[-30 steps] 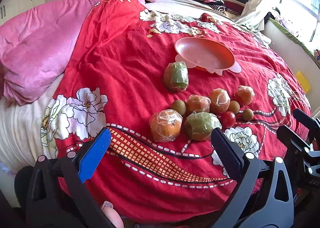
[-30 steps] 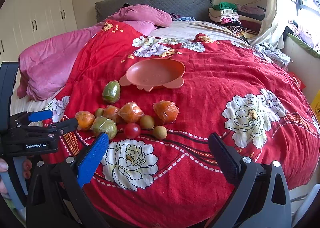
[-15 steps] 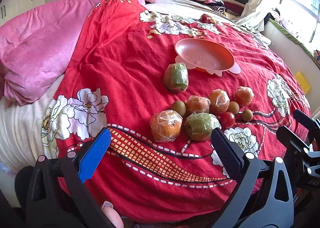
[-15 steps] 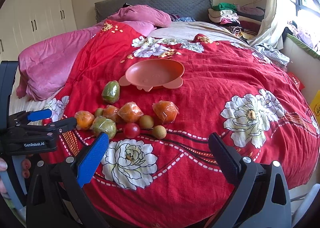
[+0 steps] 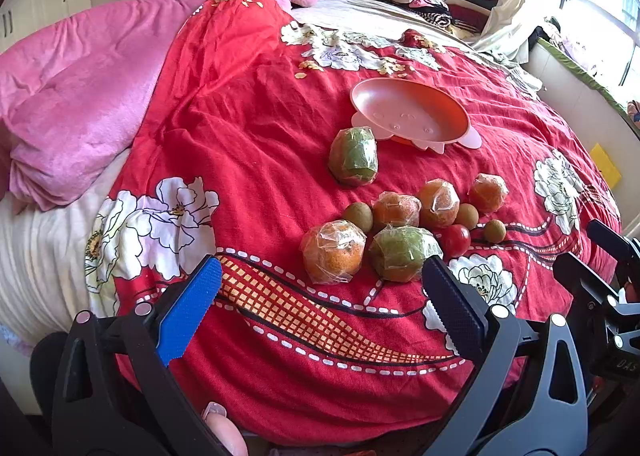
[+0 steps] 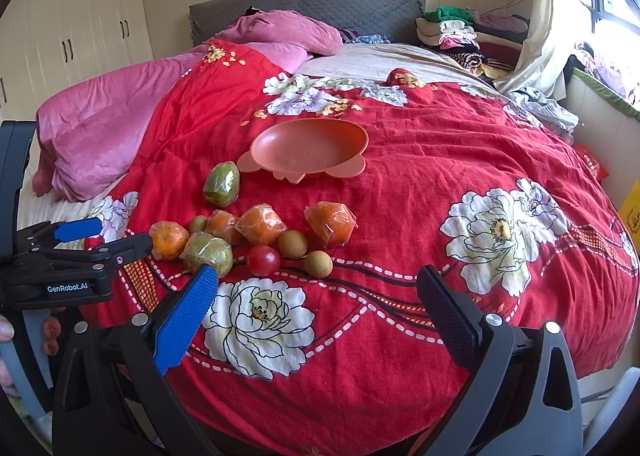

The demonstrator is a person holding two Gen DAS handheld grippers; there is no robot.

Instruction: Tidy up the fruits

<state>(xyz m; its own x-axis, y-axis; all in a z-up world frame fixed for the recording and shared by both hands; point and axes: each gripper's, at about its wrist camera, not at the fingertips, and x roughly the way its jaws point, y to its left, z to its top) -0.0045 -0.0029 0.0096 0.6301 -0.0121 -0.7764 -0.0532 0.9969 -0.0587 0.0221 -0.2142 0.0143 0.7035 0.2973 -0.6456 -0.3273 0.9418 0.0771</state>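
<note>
Several fruits lie on a red floral bedspread (image 5: 240, 104): plastic-wrapped oranges (image 5: 334, 251) (image 6: 330, 223), wrapped green fruits (image 5: 354, 156) (image 6: 222, 184), small brown fruits (image 6: 318, 264) and a red tomato (image 5: 456, 240) (image 6: 263, 260). An empty pink plate (image 5: 408, 112) (image 6: 308, 148) sits behind them. My left gripper (image 5: 320, 296) is open and empty, just short of the nearest orange. My right gripper (image 6: 316, 304) is open and empty, in front of the tomato. The left gripper also shows in the right wrist view (image 6: 108, 240).
A pink blanket (image 5: 80, 88) is heaped on the left of the bed. Folded clothes (image 6: 452, 32) are stacked at the far right by the grey headboard (image 6: 320, 4). A window and curtain are at the right. White wardrobes (image 6: 72, 36) stand at the left.
</note>
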